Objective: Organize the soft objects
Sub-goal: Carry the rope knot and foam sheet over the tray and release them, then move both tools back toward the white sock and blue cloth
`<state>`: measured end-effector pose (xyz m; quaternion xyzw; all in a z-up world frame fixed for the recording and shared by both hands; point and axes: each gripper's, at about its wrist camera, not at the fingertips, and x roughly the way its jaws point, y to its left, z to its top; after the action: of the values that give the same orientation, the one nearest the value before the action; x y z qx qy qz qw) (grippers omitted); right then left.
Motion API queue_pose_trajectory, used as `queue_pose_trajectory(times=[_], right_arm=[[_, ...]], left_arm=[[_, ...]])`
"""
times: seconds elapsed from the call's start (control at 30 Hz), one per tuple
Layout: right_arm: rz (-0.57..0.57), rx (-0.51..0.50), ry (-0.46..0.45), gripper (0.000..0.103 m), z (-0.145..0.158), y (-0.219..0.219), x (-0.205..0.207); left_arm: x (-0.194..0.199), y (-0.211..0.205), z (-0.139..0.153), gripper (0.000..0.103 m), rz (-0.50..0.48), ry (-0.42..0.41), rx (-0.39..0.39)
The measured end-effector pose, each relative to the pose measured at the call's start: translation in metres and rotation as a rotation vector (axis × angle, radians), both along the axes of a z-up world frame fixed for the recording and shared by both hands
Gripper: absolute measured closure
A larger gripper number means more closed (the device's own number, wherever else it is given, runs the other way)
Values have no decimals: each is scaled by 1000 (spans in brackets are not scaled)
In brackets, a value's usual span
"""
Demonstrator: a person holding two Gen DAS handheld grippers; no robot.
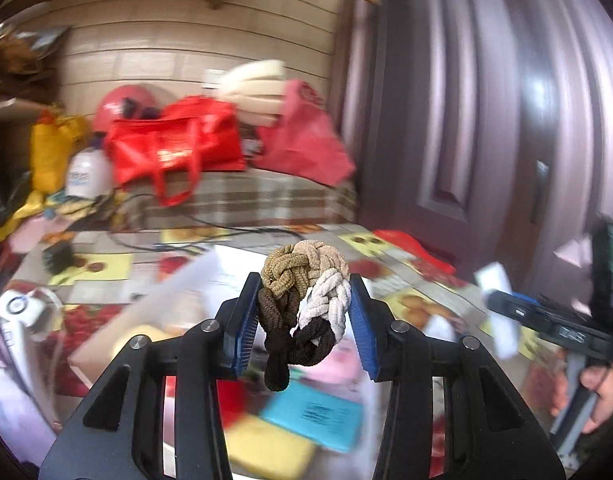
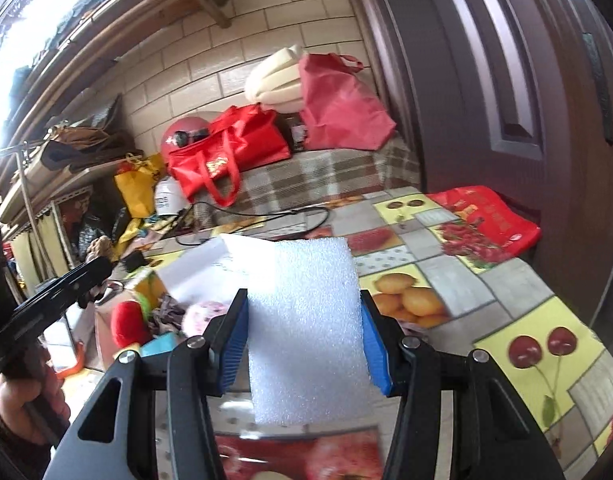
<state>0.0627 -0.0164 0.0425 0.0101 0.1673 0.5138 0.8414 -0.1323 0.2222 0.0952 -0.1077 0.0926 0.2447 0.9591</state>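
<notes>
My left gripper is shut on a braided bundle of hair ties, tan, white and dark brown, held in the air above an open cardboard box that holds soft items. My right gripper is shut on a white foam sheet and holds it above the fruit-print tablecloth, right of the box. In the box lie a red plush toy, a pink fluffy item and a teal pad. The right gripper shows at the right edge of the left wrist view.
Red bags, a pink bag and cream foam pads sit on a plaid-covered bench at the back. A red bag lies on the table's far right. A dark door stands right. A cable crosses the table.
</notes>
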Motion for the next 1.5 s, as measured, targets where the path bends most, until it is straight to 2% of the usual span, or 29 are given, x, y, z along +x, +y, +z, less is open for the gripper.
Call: queue_pose_trajectory(times=[0.17,0.37,0.53,0.7,0.83,0.97,1.0,1.07,1.1,1.13,1.2,1.3,1.5], right_arm=[[68,15,18,51,11,20,-9],[136,11,55,51,23,52,-17],[160,-12,99,51,25,79,-16],[176,-56,240,51,12,116,-4],[193,-71,369,51,-4,144,6],[181,-71,441,51,-15,160,9],[172,-69,453,50,-17,163,9],[173,-66,466,49,-19,166,9],[171,-65,460,40,-19,166,7],[168,-57,449,17,-18,165,6],[143,-27,391,0,-15,157,0],[120,-4,339,0,-11,149,-1],[102,31,298,0,-6,134,-8]], left_arm=[[-23,43,0,61,84,-42,-103],[-7,50,29,61,97,-50,-83],[15,67,25,61,94,11,-125],[37,86,1,61,52,78,-231],[45,88,-13,61,23,101,-268],[45,91,-16,60,35,99,-288],[43,92,-16,55,53,91,-294],[38,95,-13,36,88,71,-292],[34,95,-11,15,114,59,-279],[30,94,-8,0,145,46,-261],[23,94,-3,0,176,20,-232],[18,93,2,0,221,24,-202],[13,91,9,0,244,18,-188]])
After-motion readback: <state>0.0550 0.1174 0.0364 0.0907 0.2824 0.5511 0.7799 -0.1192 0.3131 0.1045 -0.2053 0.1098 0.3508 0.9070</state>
